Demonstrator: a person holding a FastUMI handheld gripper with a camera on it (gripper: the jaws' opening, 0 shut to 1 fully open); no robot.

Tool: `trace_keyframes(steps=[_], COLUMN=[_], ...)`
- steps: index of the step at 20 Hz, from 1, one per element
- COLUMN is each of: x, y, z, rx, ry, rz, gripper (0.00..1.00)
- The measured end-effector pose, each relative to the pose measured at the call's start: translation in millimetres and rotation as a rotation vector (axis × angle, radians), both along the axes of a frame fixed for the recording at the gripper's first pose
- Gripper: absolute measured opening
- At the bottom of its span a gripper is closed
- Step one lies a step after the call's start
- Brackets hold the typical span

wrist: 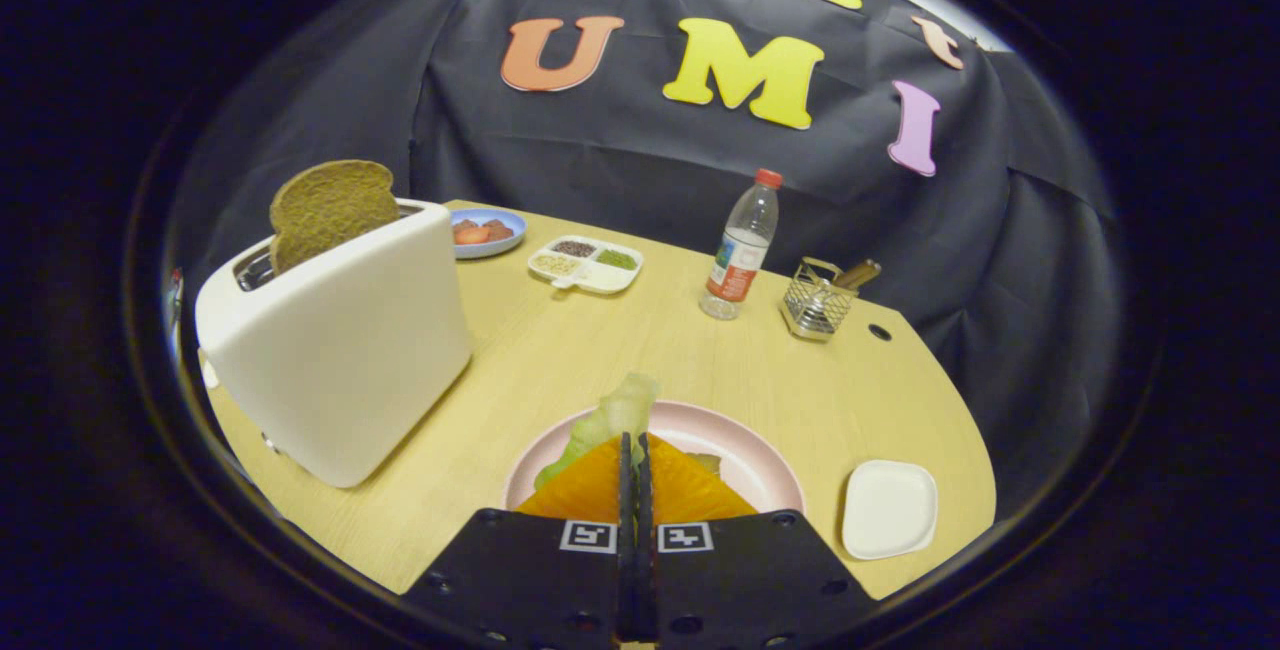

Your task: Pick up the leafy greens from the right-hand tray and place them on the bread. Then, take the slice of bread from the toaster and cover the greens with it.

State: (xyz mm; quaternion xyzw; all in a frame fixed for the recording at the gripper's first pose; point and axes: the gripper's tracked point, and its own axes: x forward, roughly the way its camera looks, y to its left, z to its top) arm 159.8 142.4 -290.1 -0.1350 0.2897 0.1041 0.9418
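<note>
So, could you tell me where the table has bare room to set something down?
Bare wood lies between the toaster, pink plate and bottle. The back edge is crowded. The gripper, shut on the greens, hangs over the plate.

The tongs (634, 450) hide the plate's (745, 445) near rim and part of the leafy greens (610, 420).
</note>
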Motion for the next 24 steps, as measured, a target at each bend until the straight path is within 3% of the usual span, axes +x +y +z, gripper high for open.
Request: trace_keyframes(steps=[13, 16, 17, 23, 24], x=[36, 36, 36, 15, 9], y=[-18, -24, -29, -28, -27], z=[-32, -32, -27, 19, 29], rx=[0.034, 0.009, -0.011, 0.026, 0.038], ry=[0.046, 0.034, 0.012, -0.069, -0.082], rz=[-0.042, -0.039, -0.039, -0.011, -0.008], gripper=[0.02, 0.29, 0.31, 0.95, 0.96])
